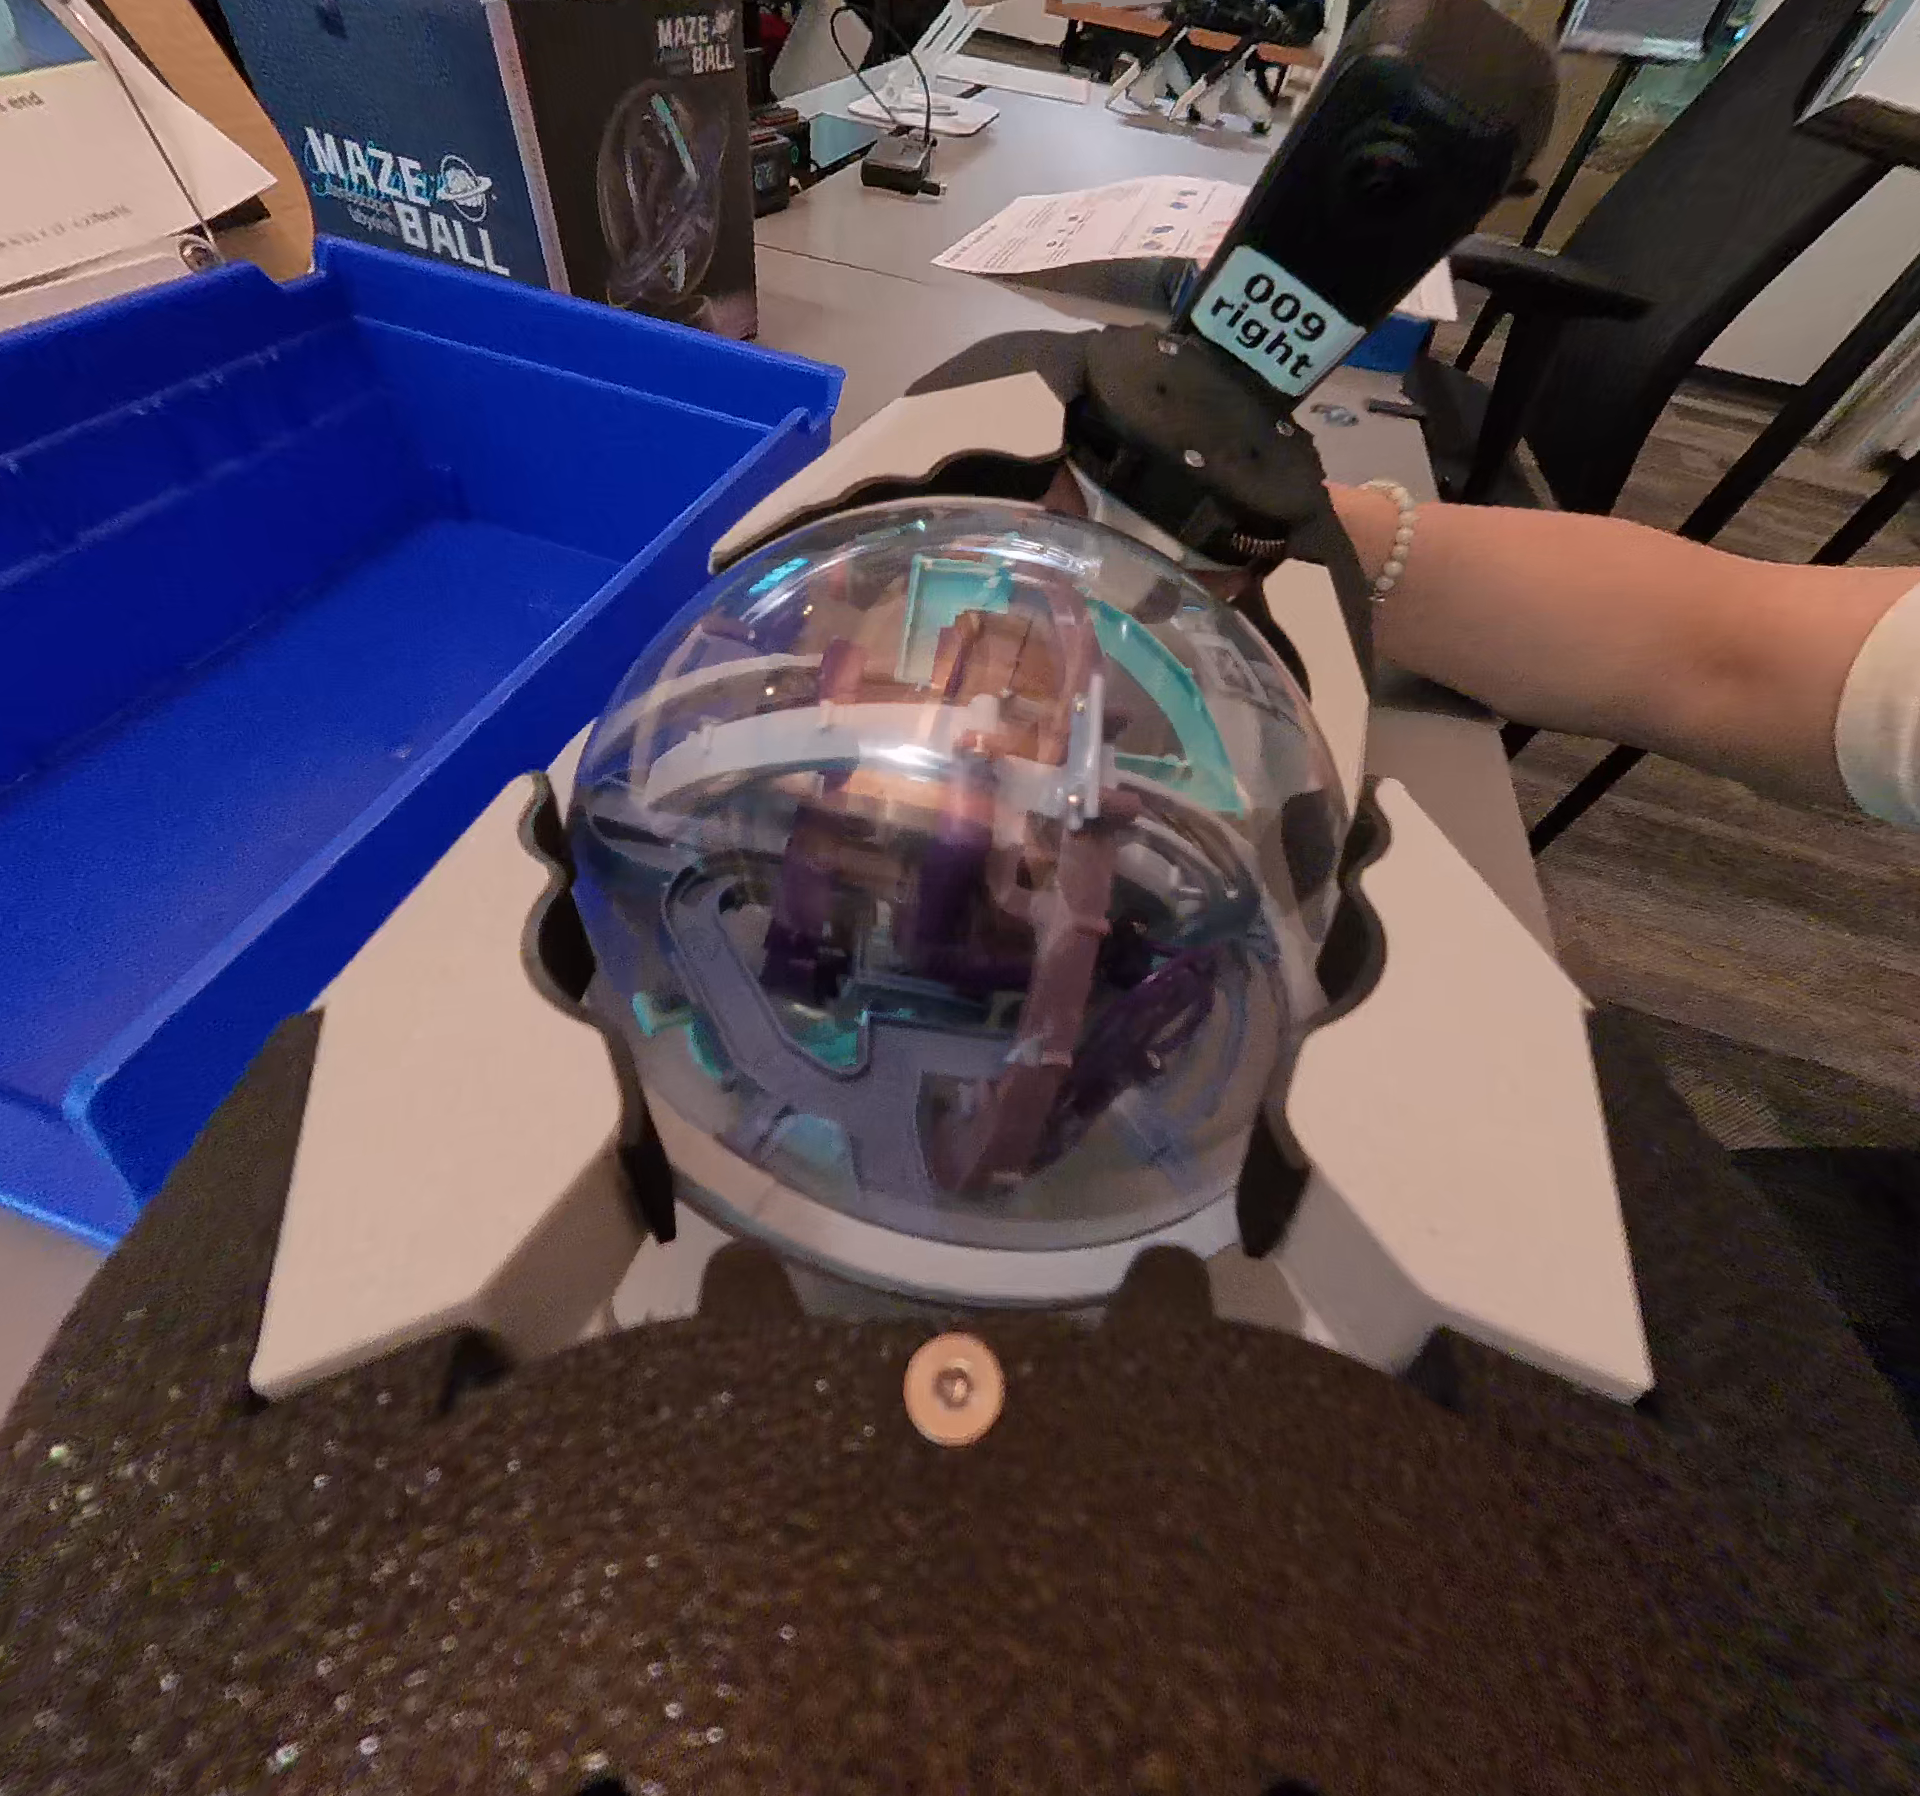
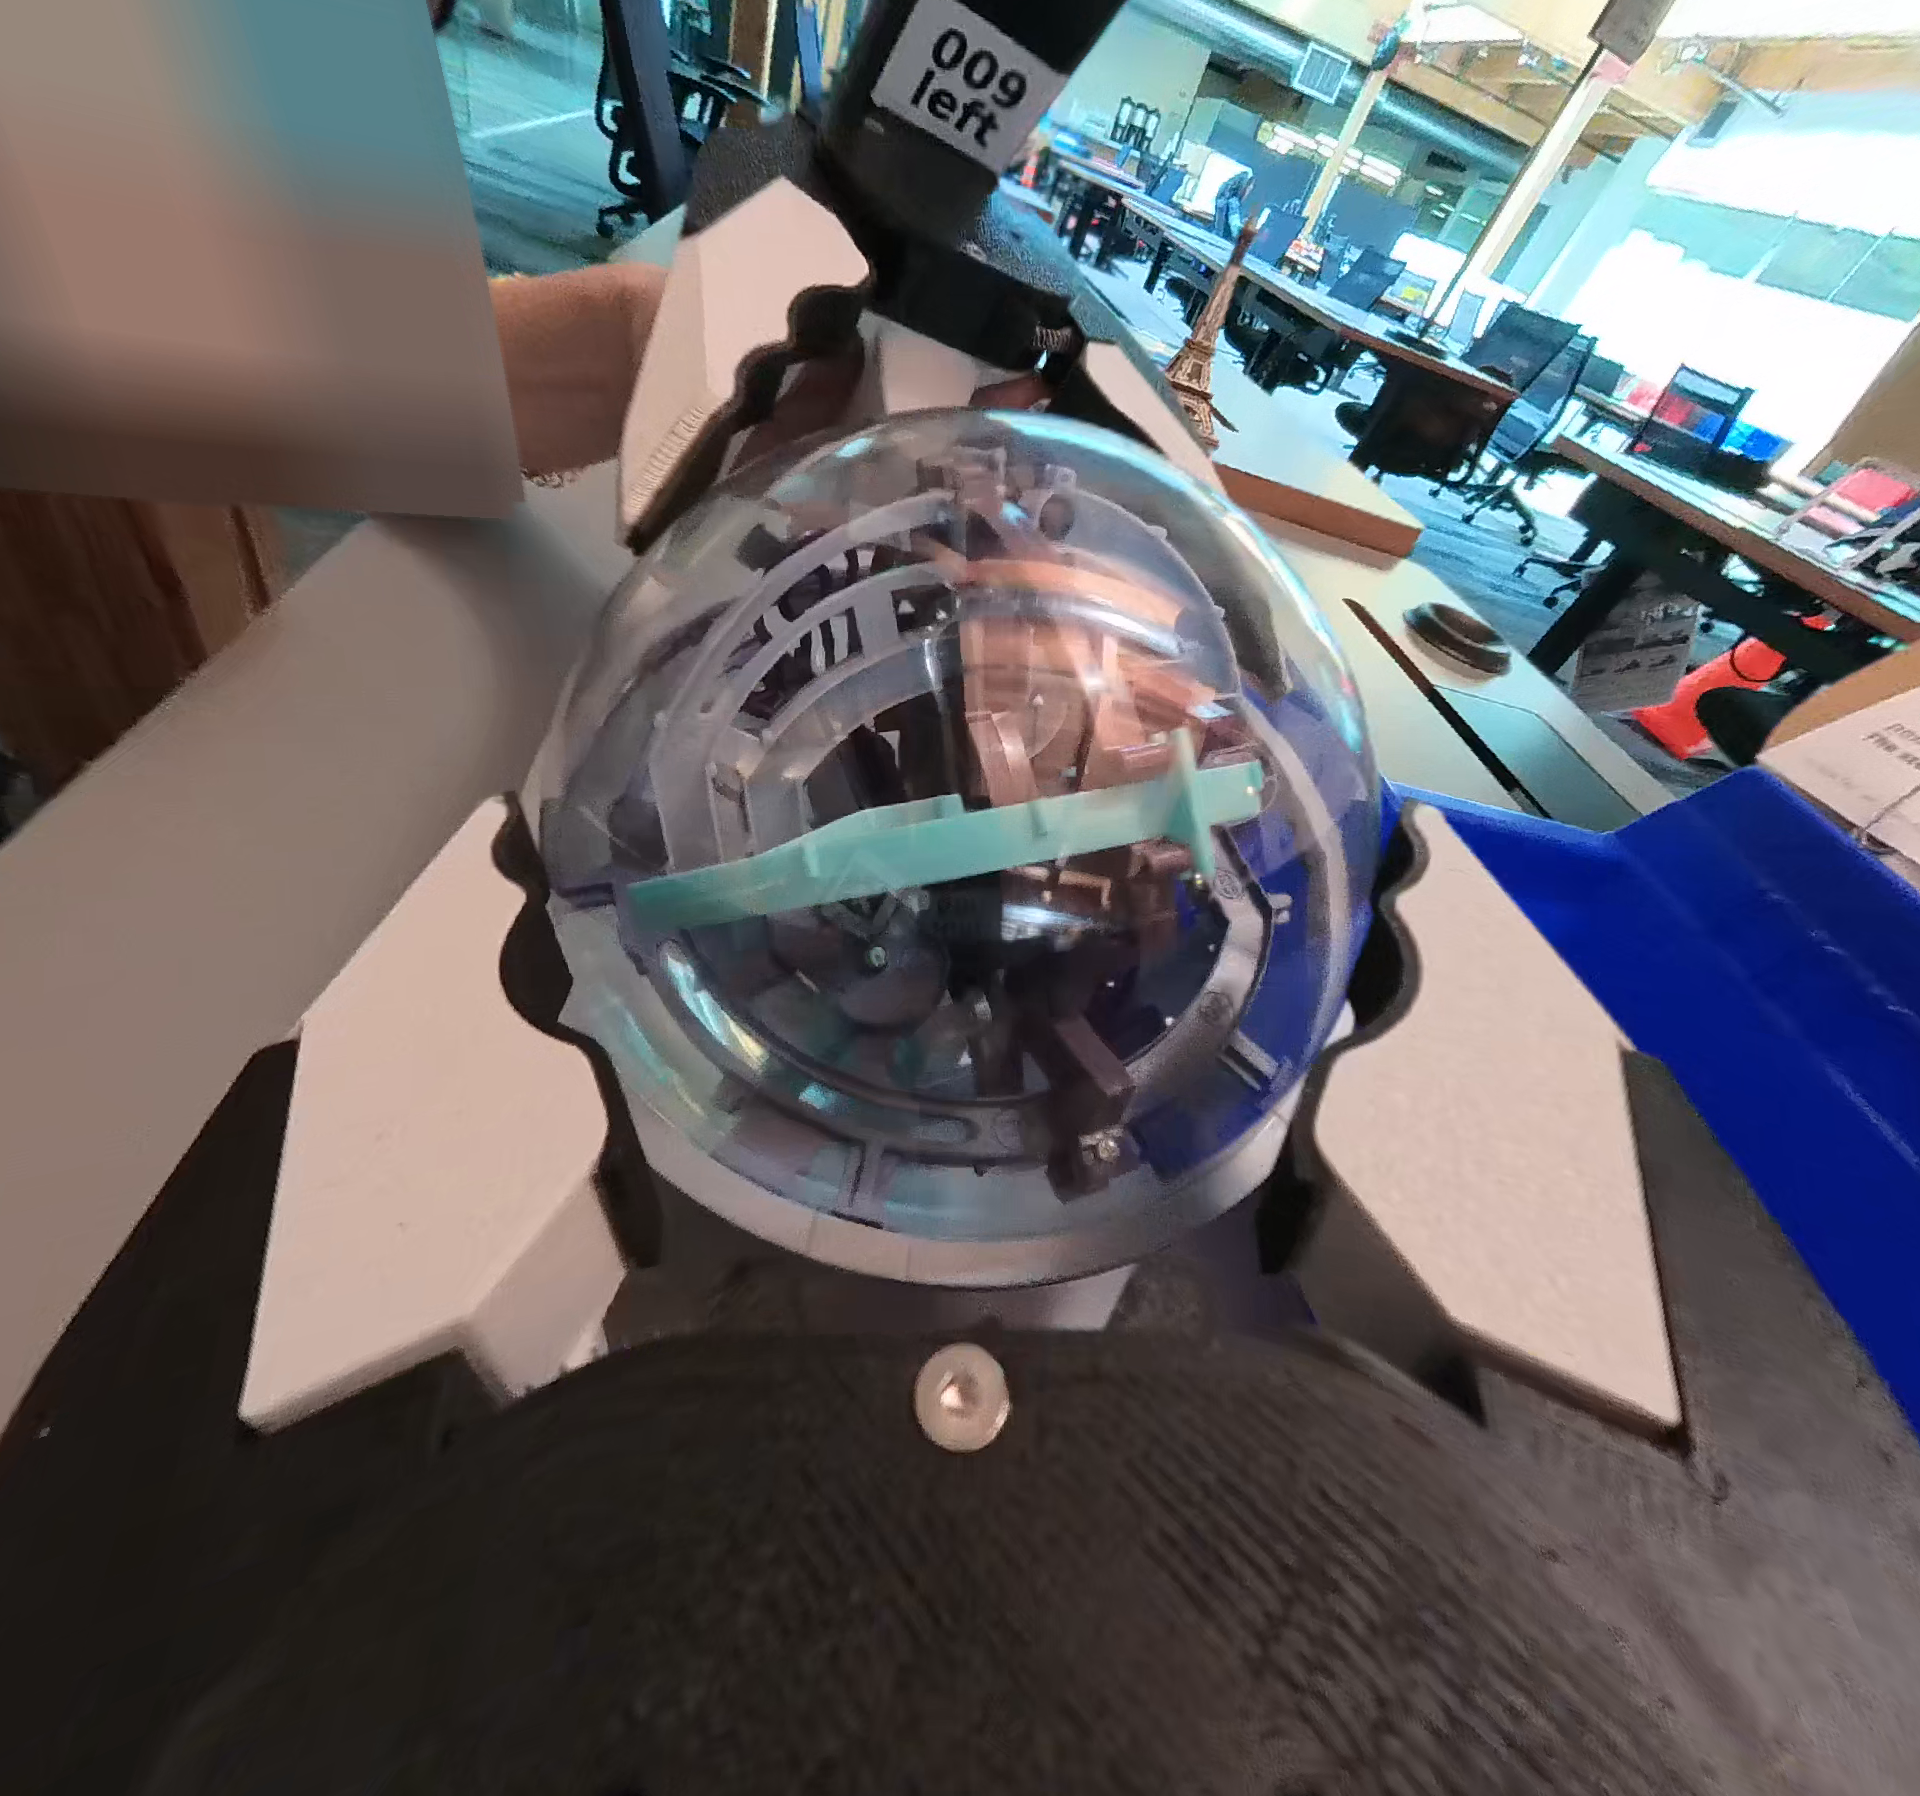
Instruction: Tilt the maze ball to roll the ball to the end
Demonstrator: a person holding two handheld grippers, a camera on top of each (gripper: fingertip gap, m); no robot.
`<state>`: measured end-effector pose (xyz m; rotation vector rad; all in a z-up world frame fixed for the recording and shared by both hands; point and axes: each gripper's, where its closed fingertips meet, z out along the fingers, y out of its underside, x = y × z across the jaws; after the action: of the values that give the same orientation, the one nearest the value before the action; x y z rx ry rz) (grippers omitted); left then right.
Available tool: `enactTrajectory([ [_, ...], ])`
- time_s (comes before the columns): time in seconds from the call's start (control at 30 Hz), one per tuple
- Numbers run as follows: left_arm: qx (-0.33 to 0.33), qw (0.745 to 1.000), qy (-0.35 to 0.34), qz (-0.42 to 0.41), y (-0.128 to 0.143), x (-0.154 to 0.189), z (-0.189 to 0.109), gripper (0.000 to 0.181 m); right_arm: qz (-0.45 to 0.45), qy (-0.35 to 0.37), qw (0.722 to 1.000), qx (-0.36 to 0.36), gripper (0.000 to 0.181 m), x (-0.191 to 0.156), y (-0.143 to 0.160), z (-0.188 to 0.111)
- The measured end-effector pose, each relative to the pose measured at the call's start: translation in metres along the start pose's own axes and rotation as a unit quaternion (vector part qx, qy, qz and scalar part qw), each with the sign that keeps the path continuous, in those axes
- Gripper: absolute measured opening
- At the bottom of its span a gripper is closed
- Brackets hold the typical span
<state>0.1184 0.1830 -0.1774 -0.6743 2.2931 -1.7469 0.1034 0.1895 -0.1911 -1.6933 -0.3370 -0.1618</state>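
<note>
Clear plastic maze ball (image 1: 951, 873) sits clamped between the left gripper (image 1: 951, 925) and the right gripper (image 2: 961, 915), gripped from opposite sides above the tabletop (image 1: 831, 260), beside a blue bin (image 1: 312, 655). Neither is nearer; the small ball inside cannot be made out.

Bright indoor daylight, blown-out windows (image 2: 1766, 219) at right, strong fisheye edge distortion, slight motion blur
</note>
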Motion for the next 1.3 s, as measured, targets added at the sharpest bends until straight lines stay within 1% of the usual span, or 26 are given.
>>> enactTrajectory([
  [0.07, -0.008, 1.000, -0.007, 0.004, 0.003, -0.001, 0.002, 0.147, -0.004, 0.007, 1.000, -0.002, 0.152, 0.000, 0.004, 0.001],
  [0.17, 0.016, 0.999, -0.019, 0.020, -0.001, -0.001, 0.002, 0.152, -0.008, 0.020, 1.000, -0.020, 0.149, -0.001, 0.014, 0.000],
  [0.23, 0.013, 0.999, -0.032, 0.021, -0.002, -0.003, -0.001, 0.149, -0.017, 0.032, 0.999, -0.024, 0.143, -0.002, 0.019, -0.002],
  [0.3, 0.016, 0.999, -0.029, 0.014, -0.004, -0.003, -0.002, 0.151, -0.023, 0.035, 0.999, -0.033, 0.135, -0.005, 0.023, -0.004],
  [0.47, 0.019, 1.000, -0.011, 0.009, -0.004, -0.002, -0.004, 0.151, -0.020, 0.038, 0.999, -0.029, 0.134, -0.006, 0.023, -0.005],
  [0.53, 0.023, 1.000, -0.001, 0.015, -0.006, 0.002, -0.005, 0.146, -0.025, 0.038, 0.998, -0.036, 0.135, -0.008, 0.023, -0.005],
  [0.6, 0.020, 0.999, 0.016, 0.028, -0.006, 0.009, -0.005, 0.139, -0.023, 0.033, 0.999, -0.027, 0.143, -0.011, 0.016, -0.003],
  [0.73, 0.014, 0.998, 0.028, 0.054, -0.005, 0.018, -0.003, 0.140, -0.035, 0.027, 0.999, -0.032, 0.153, -0.016, 0.008, 0.003],
  [0.9, 0.012, 0.996, 0.049, 0.074, -0.003, 0.027, -0.002, 0.139, -0.007, 0.015, 1.000, -0.015, 0.154, -0.021, 0.002, -0.001],
  [1.1, 0.007, 0.989, 0.076, 0.124, 0.001, 0.039, -0.004, 0.140, -0.042, 0.021, 0.999, -0.014, 0.157, -0.030, 0.001, 0.001],
  [1.3, 0.037, 0.988, 0.101, 0.106, -0.003, 0.038, -0.010, 0.134, -0.049, 0.030, 0.998, -0.010, 0.157, -0.031, -0.001, 0.003],
])
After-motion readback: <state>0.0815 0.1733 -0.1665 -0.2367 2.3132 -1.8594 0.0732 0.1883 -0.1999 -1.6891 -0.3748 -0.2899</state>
